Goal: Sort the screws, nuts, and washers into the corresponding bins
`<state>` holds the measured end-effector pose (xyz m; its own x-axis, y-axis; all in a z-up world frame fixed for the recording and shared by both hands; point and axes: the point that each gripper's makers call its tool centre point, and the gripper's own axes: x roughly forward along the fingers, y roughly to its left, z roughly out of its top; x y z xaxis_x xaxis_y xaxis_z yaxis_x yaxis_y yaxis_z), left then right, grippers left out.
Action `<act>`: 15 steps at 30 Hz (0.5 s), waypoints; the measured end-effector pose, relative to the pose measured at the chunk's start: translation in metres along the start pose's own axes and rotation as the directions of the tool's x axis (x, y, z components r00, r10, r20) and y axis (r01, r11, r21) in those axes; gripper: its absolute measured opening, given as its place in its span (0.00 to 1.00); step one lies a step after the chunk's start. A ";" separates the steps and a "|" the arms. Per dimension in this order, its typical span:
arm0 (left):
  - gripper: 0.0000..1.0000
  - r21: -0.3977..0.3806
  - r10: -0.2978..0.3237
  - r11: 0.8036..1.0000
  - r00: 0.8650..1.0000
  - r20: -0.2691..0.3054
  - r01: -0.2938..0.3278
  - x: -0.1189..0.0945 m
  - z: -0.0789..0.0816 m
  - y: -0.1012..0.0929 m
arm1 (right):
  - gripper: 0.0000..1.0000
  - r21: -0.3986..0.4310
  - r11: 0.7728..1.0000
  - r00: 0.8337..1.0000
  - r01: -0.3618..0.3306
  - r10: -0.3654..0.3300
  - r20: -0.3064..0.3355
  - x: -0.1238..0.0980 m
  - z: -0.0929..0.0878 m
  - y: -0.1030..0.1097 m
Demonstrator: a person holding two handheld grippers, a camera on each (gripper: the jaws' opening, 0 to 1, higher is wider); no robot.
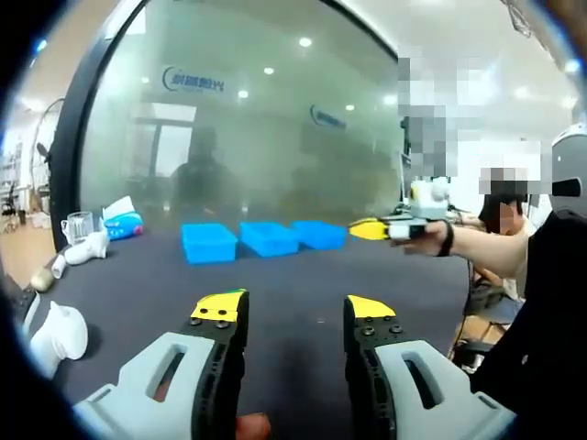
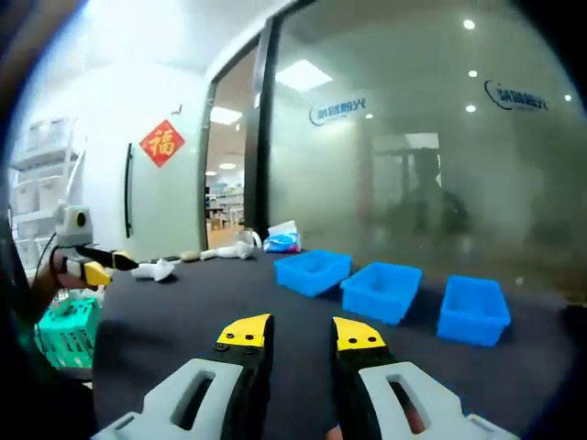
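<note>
Both my grippers, left (image 1: 293, 313) and right (image 2: 303, 335), gape apart, holding nothing, raised over the dark table (image 1: 293, 275). Three blue bins (image 2: 394, 290) sit in a row at the table's far side by the glass wall (image 1: 275, 119). Screws, nuts and washers: can't spot any. Risk: reaching blind, I could knock a bin or grab nothing.

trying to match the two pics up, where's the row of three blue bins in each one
Left gripper view: the row of three blue bins sits mid-frame on the dark table, beyond the open jaws.
Right gripper view: the bins run centre to right, below the glass wall.
Shared landmark: the frosted glass wall behind them.
</note>
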<state>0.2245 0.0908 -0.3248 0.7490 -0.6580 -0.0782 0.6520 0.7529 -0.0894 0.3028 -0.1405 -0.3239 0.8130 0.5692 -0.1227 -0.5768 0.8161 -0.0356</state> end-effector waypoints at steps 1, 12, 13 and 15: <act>0.40 0.000 -0.001 1.000 1.000 0.000 0.001 0.000 0.000 -0.001 | 0.21 0.001 1.000 1.000 0.001 -0.001 0.002 -0.006 -0.002 0.002; 0.40 0.003 -0.019 1.000 1.000 -0.007 0.019 0.004 -0.002 -0.008 | 0.22 0.004 1.000 1.000 0.015 -0.015 -0.009 -0.054 -0.028 0.009; 0.40 0.004 -0.020 1.000 1.000 -0.008 0.020 0.004 -0.002 -0.008 | 0.22 0.004 1.000 1.000 0.015 -0.015 -0.014 -0.056 -0.030 0.010; 0.40 0.005 -0.020 1.000 1.000 -0.008 0.020 0.003 -0.002 -0.009 | 0.23 0.000 1.000 1.000 0.015 -0.015 -0.023 -0.060 -0.034 0.011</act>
<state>0.2210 0.0821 -0.3266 0.7350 -0.6728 -0.0849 0.6673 0.7398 -0.0857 0.2455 -0.1692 -0.3510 0.8196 0.5542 -0.1454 -0.5643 0.8247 -0.0375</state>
